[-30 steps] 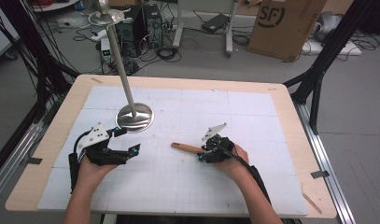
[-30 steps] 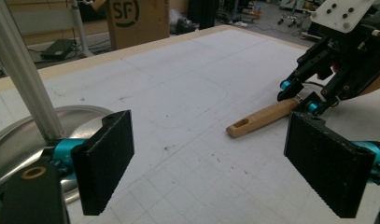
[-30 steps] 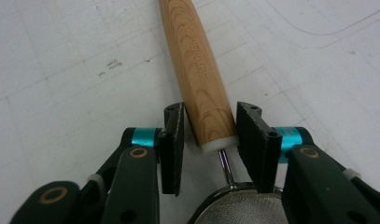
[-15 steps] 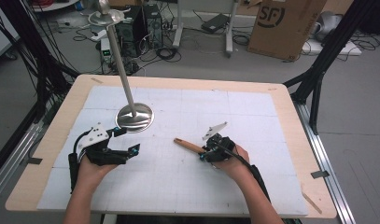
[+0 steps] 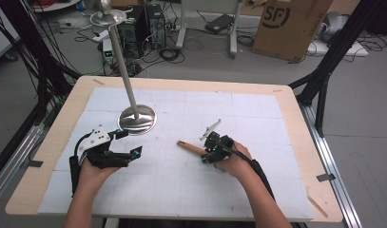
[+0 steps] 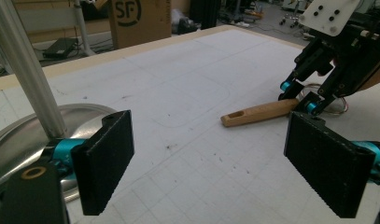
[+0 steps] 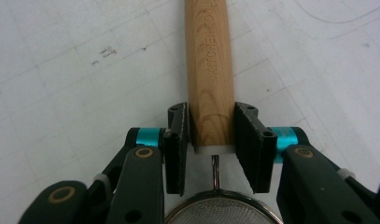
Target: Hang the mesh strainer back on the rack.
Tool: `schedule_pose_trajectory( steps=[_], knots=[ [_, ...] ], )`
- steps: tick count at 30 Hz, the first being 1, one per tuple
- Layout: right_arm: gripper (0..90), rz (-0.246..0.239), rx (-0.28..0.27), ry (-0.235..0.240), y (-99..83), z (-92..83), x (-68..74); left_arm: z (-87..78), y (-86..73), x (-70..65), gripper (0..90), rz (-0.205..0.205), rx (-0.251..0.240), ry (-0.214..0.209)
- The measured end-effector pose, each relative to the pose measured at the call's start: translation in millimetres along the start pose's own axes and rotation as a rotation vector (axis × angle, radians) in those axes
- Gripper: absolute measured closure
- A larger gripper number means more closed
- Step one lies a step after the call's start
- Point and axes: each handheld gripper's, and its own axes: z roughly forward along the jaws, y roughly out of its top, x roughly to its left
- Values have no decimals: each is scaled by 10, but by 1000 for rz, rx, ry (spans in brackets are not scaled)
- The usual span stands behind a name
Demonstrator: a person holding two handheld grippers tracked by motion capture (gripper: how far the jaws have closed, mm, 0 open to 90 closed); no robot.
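Passage at 10 o'clock is blocked by the metal stand (image 5: 136, 116); open tabletop (image 5: 257, 109) is left at 12 to 2 o'clock.

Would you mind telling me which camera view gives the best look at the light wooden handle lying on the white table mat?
The right gripper view: the light wooden handle runs up the frame, grain and stamped lettering legible, clamped between the right gripper jaws. The left gripper view shows it whole but distant; the high view shows a small stick.

One wooden-handled strainer (image 5: 191, 148), one metal stand (image 5: 136, 118), one cardboard box (image 5: 291, 23), two grippers.
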Motion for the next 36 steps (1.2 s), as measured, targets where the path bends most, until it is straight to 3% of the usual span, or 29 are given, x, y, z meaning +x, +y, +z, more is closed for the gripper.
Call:
schedule_pose_trajectory(
  steps=[9,17,23,36],
  knots=[
    [674,-15,85,7,113,12,3,0,-1,3,166,1,2,0],
    [688,-6,77,3,103,5,6,-8,-3,13,166,1,0,3],
    [687,3,2,19,109,-46,0,-30,-13,34,166,-10,-7,12],
    [687,2,-253,27,200,-370,-59,-50,-3,36,166,-8,-15,6]
  ],
)
